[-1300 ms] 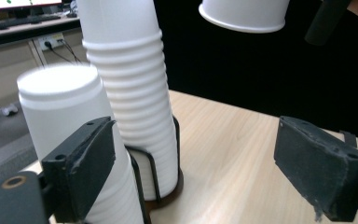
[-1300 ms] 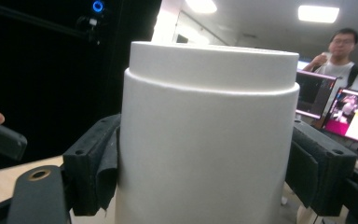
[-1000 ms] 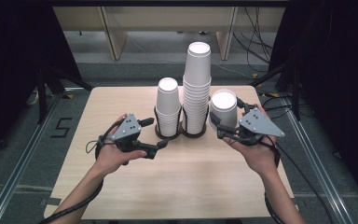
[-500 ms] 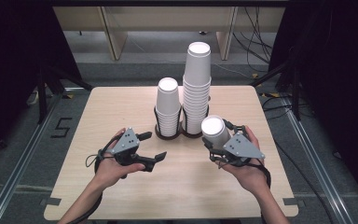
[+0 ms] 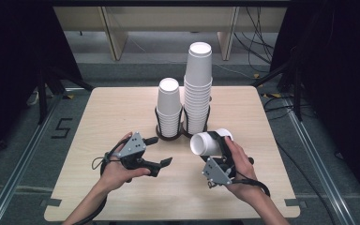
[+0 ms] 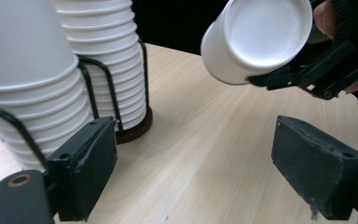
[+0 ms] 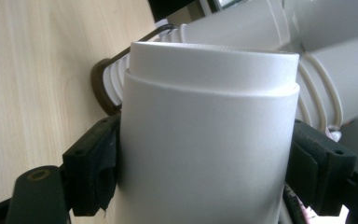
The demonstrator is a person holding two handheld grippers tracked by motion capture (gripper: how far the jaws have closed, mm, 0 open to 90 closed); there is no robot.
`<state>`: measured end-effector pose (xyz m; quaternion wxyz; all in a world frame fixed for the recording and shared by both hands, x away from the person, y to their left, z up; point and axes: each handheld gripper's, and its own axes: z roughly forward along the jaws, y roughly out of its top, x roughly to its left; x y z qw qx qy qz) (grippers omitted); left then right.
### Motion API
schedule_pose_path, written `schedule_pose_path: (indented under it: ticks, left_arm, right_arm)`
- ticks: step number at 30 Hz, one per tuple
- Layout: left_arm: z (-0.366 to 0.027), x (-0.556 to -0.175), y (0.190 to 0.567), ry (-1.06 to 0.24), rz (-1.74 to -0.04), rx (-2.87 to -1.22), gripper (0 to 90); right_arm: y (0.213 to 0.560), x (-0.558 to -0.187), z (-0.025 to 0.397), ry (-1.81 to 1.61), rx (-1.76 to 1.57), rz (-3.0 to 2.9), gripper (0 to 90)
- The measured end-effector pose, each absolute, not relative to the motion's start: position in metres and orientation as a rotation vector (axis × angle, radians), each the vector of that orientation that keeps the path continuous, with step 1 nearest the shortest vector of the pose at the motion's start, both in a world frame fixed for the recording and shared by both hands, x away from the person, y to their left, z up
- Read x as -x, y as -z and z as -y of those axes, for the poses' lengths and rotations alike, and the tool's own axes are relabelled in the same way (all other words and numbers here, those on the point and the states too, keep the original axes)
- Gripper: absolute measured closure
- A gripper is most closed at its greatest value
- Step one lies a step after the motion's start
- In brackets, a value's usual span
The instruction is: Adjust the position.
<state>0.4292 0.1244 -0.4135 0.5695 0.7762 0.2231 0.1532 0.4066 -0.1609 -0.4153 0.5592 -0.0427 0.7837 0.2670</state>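
My right gripper [image 5: 217,151] is shut on a white paper cup [image 5: 208,142], held tipped on its side above the table [image 5: 98,117]. In the right gripper view the cup [image 7: 209,116] sits squeezed between both jaws of the right gripper [image 7: 205,163]. My left gripper [image 5: 160,151] hovers open to the left of it, nothing between its jaws. From the left gripper view, the cup's base [image 6: 261,37] faces the open left gripper [image 6: 200,163], up and to the right. A short cup stack [image 5: 169,105] and a tall cup stack [image 5: 198,86] stand behind.
Both stacks sit upside down in dark wire holders [image 5: 159,123] at the table's middle back; the short stack [image 6: 23,84] is close to my left jaw. Bare wood lies to the left, right and front. Cables [image 5: 272,101] trail off the right side.
The right gripper has carried the cup from beside the tall stack toward the person and leftward, tipping it onto its side. The left gripper has drawn back a little toward the person.
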Motion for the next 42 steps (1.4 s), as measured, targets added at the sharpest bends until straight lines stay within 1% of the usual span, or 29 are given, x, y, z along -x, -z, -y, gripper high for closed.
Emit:
schedule_pose_path:
  ticks: [3,4,7,8,10,11,12,16,18,19,23,42]
  left_arm:
    - [-0.123,-0.427,0.412,-0.348,-0.496,-1.831,12.8]
    - [-0.122,-0.426,0.412,-0.348,-0.487,-1.832,12.8]
    - [-0.119,-0.424,0.413,-0.340,-0.459,-1.830,6.8]
    - [-0.118,-0.423,0.414,-0.338,-0.458,-1.824,6.8]
    - [-0.116,-0.423,0.417,-0.344,-0.450,-1.827,0.5]
    - [-0.115,-0.422,0.418,-0.344,-0.452,-1.827,0.5]
    - [-0.111,-0.423,0.421,-0.347,-0.444,-1.823,0.0]
    - [-0.106,-0.425,0.425,-0.358,-0.450,-1.834,0.0]
    - [-0.103,-0.425,0.425,-0.340,-0.442,-1.828,0.0]
    - [-0.102,-0.425,0.426,-0.338,-0.441,-1.826,0.0]
    - [-0.097,-0.427,0.426,-0.340,-0.423,-1.812,0.0]
    - [-0.079,-0.434,0.428,-0.289,-0.401,-1.800,0.0]
  right_arm:
    - [0.418,-0.400,0.151,-0.470,0.226,-1.849,20.4]
    - [0.418,-0.400,0.151,-0.470,0.226,-1.849,20.4]
    - [0.423,-0.395,0.143,-0.379,0.308,-1.800,20.4]
    - [0.423,-0.395,0.143,-0.379,0.308,-1.800,20.4]
    - [0.429,-0.393,0.137,-0.337,0.338,-1.805,20.4]
    - [0.429,-0.393,0.137,-0.337,0.338,-1.805,20.4]
    - [0.428,-0.395,0.132,-0.287,0.432,-1.774,20.4]
    - [0.434,-0.393,0.130,-0.270,0.409,-1.765,20.4]
    - [0.442,-0.395,0.128,-0.346,0.394,-1.749,20.4]
    - [0.436,-0.392,0.126,-0.244,0.436,-1.747,20.4]
    - [0.436,-0.392,0.123,-0.216,0.503,-1.726,20.4]
    - [0.442,-0.389,0.114,-0.221,0.516,-1.745,20.5]
